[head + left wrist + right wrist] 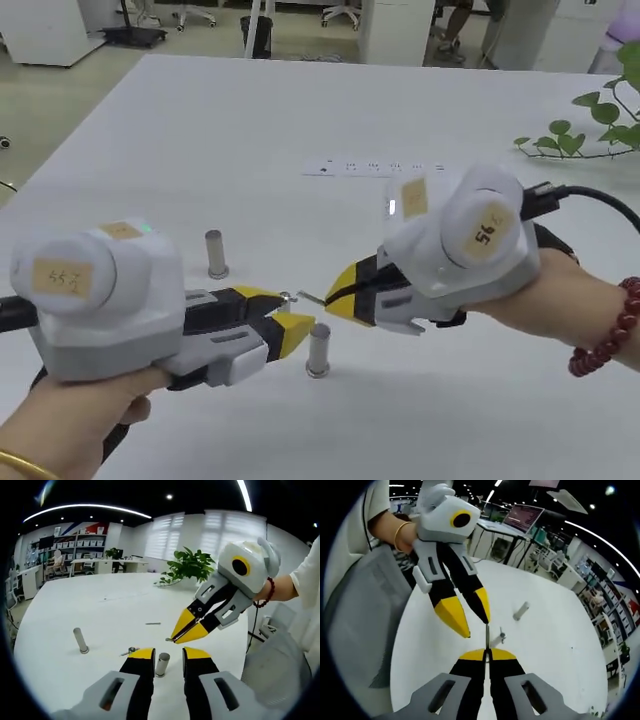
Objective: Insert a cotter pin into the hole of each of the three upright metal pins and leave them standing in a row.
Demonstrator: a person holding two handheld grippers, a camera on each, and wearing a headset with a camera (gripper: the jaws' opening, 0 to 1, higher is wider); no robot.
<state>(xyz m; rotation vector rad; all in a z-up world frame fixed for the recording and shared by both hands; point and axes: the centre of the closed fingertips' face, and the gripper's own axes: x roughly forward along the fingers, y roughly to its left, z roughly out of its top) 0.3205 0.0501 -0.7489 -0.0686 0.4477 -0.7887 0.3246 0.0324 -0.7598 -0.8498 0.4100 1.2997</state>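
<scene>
My right gripper (333, 291) is shut on a thin cotter pin (311, 297) that sticks out toward my left gripper (283, 314), which is open. The cotter pin (486, 635) rises straight from the shut right jaws (487, 653). One grey metal pin (318, 350) stands upright just beyond the open left jaws (167, 654); it shows between them as a short tube (161, 664). A second upright pin (215, 253) stands farther back left. A small metal piece (131, 651) lies on the table near the left jaw; its shape is too small to tell.
The white table (300, 120) stretches far back. A spare cotter pin (153, 623) lies flat on it beyond the jaws. A white power strip (375, 167) lies mid-table, and a leafy plant (600, 125) trails in at the back right.
</scene>
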